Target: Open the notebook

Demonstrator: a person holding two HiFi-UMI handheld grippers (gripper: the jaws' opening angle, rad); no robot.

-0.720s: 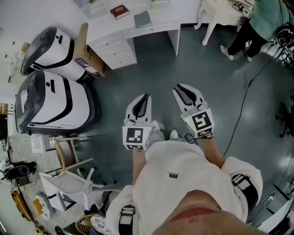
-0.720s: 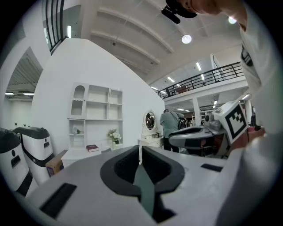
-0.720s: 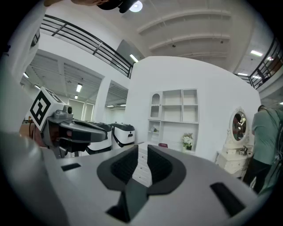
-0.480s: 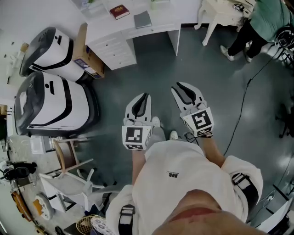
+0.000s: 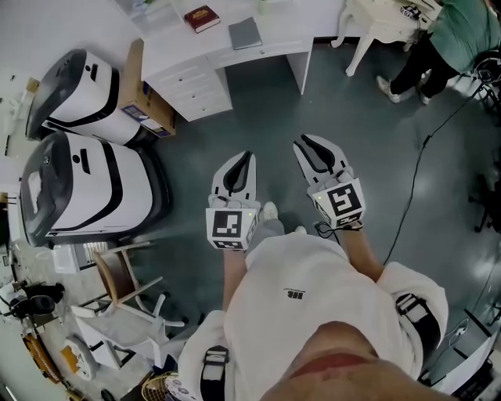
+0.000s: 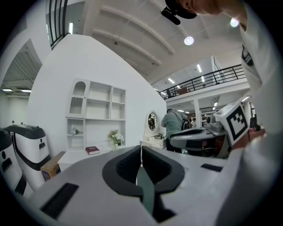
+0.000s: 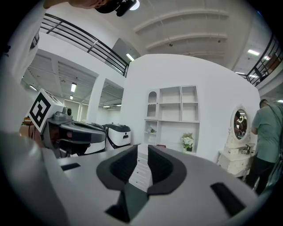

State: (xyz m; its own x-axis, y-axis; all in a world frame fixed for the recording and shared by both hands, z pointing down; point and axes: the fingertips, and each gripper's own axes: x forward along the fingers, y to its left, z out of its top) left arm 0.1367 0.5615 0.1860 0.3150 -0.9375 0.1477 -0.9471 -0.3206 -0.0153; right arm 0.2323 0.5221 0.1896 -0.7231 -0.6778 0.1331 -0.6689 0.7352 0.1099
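While the grey notebook (image 5: 243, 33) lies flat and shut on the white worktop (image 5: 176, 47) at the far side of the room, both tools hang over the floor (image 5: 258, 117), well apart from it. A dark red book (image 5: 203, 17) lies just left of the notebook on the same worktop, also closed; I take the grey one for the notebook, though the two look much alike from up here. Below the worktop's left part sits a bank of white drawers (image 5: 200, 86), and a cardboard box (image 5: 145, 94) leans against that end.

The left tool (image 5: 247, 157) points toward the worktop with its jaws pressed together, only a hairline slit between them and nothing held. The right tool (image 5: 302, 144) is beside it, a little farther forward, with its jaws standing a narrow gap apart and nothing between them; through that gap its own view shows the drawers. The notebook is far beyond both tips, roughly in line with the left tool.

Two white-and-black machines (image 5: 82, 184) stand along the left, and a wooden chair (image 5: 121, 274) is near left. A black cable (image 5: 419, 164) runs across the floor on the right, and a person in a green top (image 5: 462, 31) stands at the far right beside a white table.
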